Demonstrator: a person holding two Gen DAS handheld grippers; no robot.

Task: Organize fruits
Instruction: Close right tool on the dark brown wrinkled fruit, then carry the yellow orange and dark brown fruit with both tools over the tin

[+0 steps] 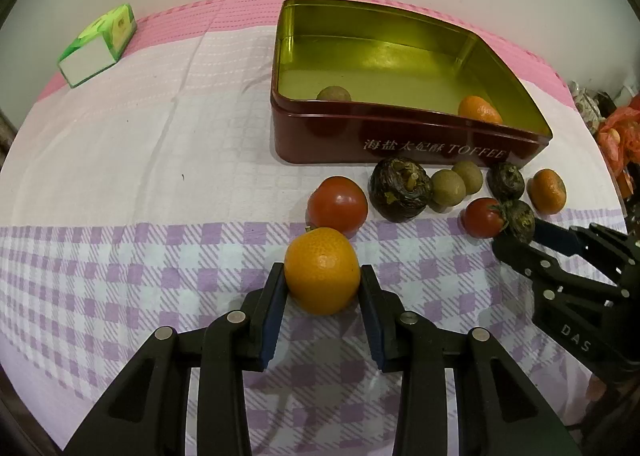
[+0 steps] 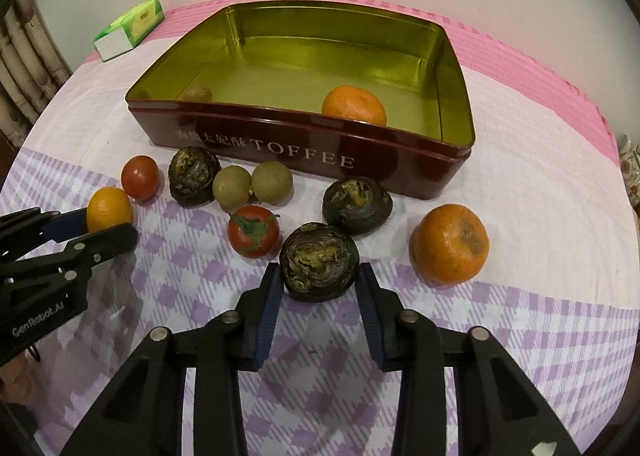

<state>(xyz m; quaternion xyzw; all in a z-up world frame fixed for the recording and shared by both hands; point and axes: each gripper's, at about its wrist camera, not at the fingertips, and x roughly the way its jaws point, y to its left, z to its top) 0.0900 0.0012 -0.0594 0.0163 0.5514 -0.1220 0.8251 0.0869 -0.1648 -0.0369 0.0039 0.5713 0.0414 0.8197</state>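
My left gripper (image 1: pixel 322 275) is shut on a small orange (image 1: pixel 320 260) that rests on the checked cloth, with both blue pads against its sides. My right gripper (image 2: pixel 319 275) is shut on a dark water chestnut (image 2: pixel 318 256), which also sits on the cloth. Behind them stands the open red toffee tin (image 2: pixel 304 154), holding a mandarin (image 2: pixel 354 104) and a longan (image 2: pixel 198 92). In front of the tin lie loose fruits: two tomatoes (image 2: pixel 140 177) (image 2: pixel 253 231), two longans (image 2: pixel 232 187) (image 2: pixel 272 182), two more chestnuts (image 2: pixel 194 175) (image 2: pixel 357 200) and a larger mandarin (image 2: pixel 450 243).
A green tissue pack (image 1: pixel 100 44) lies at the far left of the table by the pale wall. The tin (image 1: pixel 400 144) takes up the back middle. Orange netting and clutter (image 1: pixel 620 132) sit beyond the table's right edge. The two grippers stand close, side by side.
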